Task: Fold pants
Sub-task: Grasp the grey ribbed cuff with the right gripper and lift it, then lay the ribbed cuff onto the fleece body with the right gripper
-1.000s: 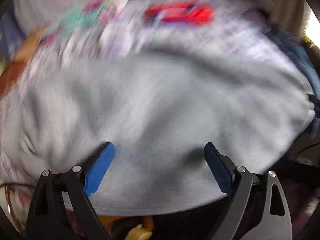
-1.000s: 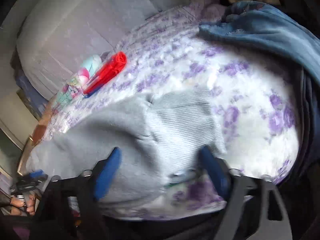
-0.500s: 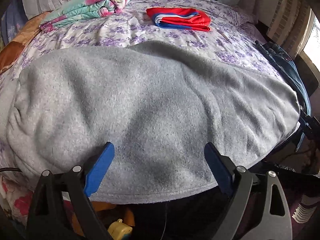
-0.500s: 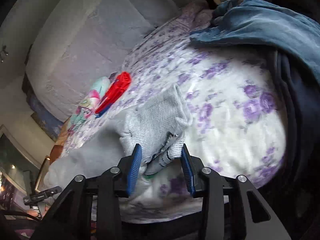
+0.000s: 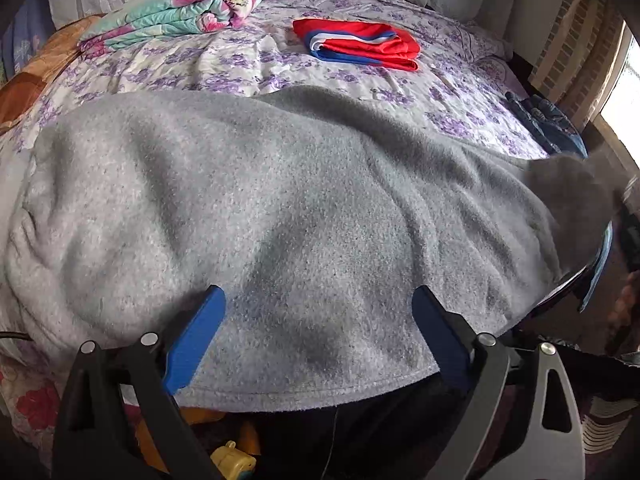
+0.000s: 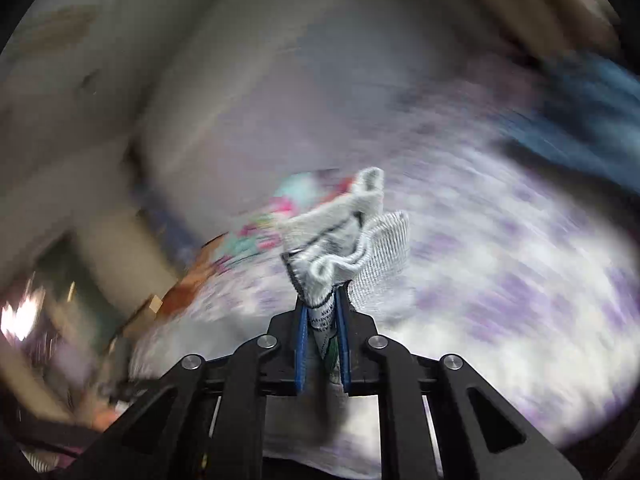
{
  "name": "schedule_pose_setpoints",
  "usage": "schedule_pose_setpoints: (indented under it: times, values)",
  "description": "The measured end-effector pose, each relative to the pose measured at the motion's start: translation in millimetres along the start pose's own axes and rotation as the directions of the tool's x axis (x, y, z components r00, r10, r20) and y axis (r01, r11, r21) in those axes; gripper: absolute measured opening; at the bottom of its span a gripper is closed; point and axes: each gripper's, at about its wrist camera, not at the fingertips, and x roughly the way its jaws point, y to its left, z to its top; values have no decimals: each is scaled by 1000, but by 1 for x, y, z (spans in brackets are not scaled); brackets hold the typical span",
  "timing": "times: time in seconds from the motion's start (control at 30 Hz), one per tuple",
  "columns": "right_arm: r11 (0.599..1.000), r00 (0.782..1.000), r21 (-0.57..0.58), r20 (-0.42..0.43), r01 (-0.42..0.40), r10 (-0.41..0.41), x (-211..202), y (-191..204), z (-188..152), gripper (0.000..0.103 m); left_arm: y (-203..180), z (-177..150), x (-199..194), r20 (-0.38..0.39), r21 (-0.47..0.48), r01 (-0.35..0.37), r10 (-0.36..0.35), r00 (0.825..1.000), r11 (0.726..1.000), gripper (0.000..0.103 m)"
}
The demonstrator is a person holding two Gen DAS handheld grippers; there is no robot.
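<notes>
Grey fleece pants [image 5: 280,208] lie spread across the bed's near edge in the left wrist view. My left gripper [image 5: 318,312] is open, its blue fingers [image 5: 196,336] apart over the pants' near hem, holding nothing. At the far right the pants' end [image 5: 576,184] is lifted off the bed. In the right wrist view my right gripper [image 6: 320,316] is shut on the pants' ribbed waistband [image 6: 348,232], which stands bunched above the fingers. That view is blurred by motion.
A floral-print bed sheet [image 5: 248,64] covers the bed. A folded red, white and blue garment [image 5: 360,44] and a rolled floral quilt [image 5: 176,12] lie at the back. Dark blue clothing [image 5: 548,120] lies at the right edge, and shows blurred in the right wrist view [image 6: 580,120].
My right gripper closed on the ribbed waistband and lifted it off the bed, moving fast. My left gripper stayed open over the near hem.
</notes>
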Motion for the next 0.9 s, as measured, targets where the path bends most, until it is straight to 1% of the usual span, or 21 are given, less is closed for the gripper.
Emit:
schedule_pose_setpoints:
  times: [0.03,0.1,0.13,0.17,0.2,0.23,0.27,0.3,0.33,0.37,0.43,0.47,0.53,0.6,0.67,0.73,0.77,0.8,0.83,0.87,0.9]
  values:
    - [995,997,-74,-40,-69,66,17,31,5,13,1,-1,-1,3,-7,1,-1,1000,1000,92]
    - [977,982,-142,-124,-158,141,48,68,2,13,3,-2,-3,9,-22,5,-5,1000,1000,92]
    - [968,972,-171,-177,-183,152,70,85,-3,14,4,-2,-4,12,-33,7,-6,1000,999,92]
    - [961,956,-192,-254,-197,145,98,100,-15,19,3,-3,-5,14,-41,6,-6,1000,999,92]
    - [957,933,-204,-334,-207,131,125,109,-30,23,3,-4,-5,17,-45,4,-4,1000,999,92]
    - [953,903,-215,-415,-213,108,151,113,-46,35,3,-5,-5,18,-45,2,-1,1000,999,92]
    - [956,859,-221,-510,-190,53,181,108,-66,35,3,-5,-5,18,-44,2,-1,1000,999,92]
    - [956,854,-229,-518,-184,40,189,105,-74,35,3,-6,-5,17,-44,0,1,1000,999,92]
    - [945,875,-259,-481,-199,52,182,107,-74,36,3,-6,-5,14,-40,-1,1,1000,999,92]
    - [936,880,-287,-472,-203,46,177,111,-72,37,3,-6,-6,13,-37,-2,2,1000,999,92]
    - [912,903,-350,-426,-215,50,154,120,-63,42,3,-6,-5,7,-29,0,0,1000,1000,92]
    - [895,920,-396,-390,-207,40,141,125,-58,43,4,-5,-4,4,-28,1,-1,1000,1000,92]
    - [862,941,-479,-339,-163,-11,125,130,-53,43,2,-4,-2,6,-20,0,1,1000,1000,92]
    - [846,937,-509,-347,-156,-36,117,128,-57,43,0,-2,1,9,-14,-2,2,1000,1000,95]
    - [814,928,-559,-365,-156,-72,119,137,-66,43,-1,-1,2,11,-11,-7,7,1000,1000,96]
    - [763,919,-626,-377,-159,-118,129,148,-74,42,-3,-1,3,13,-5,-12,12,1000,1000,96]
    - [734,910,-660,-387,-161,-148,135,153,-81,42,-3,-2,2,13,-2,-12,12,1000,1000,96]
    - [716,899,-679,-402,-164,-175,143,155,-87,41,-3,-3,1,12,-4,-10,10,1000,1000,96]
    - [708,891,-687,-410,-161,-196,145,155,-92,38,-3,-3,1,13,-6,-7,7,1000,1000,96]
    - [711,883,-690,-409,-135,-229,152,151,-93,18,-2,-4,0,14,-9,-3,3,1000,1000,96]
    - [738,873,-663,-426,-123,-238,157,145,-90,16,-1,-4,-1,15,-12,-1,1,1000,1000,96]
